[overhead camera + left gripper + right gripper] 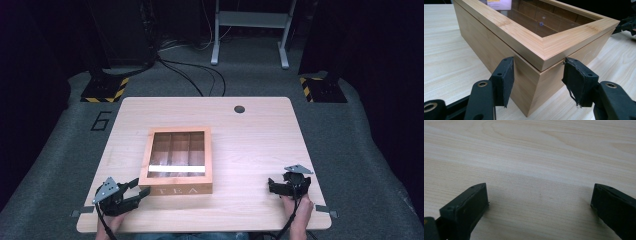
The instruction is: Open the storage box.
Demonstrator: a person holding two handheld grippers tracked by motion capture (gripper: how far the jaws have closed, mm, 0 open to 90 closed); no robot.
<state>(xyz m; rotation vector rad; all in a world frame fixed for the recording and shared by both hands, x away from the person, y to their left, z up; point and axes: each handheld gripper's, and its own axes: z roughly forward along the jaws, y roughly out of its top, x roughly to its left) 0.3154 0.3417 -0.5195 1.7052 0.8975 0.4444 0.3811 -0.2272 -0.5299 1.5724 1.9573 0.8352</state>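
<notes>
A wooden tea box with a glass-paned lid and "TEA" on its front stands left of the table's middle, lid down. My left gripper is at its front left corner. In the left gripper view the jaws straddle that corner: one pad lies against the box's side wall, and the other pad sits at the front face, just under the lid's edge. I cannot see firm pressure. My right gripper rests near the front right of the table, jaws wide open over bare wood.
The light wooden table has a round cable hole at the back. Through the lid I see wooden dividers. Beyond the table are dark carpet, cables, a grey stand and two bases with yellow-black tape.
</notes>
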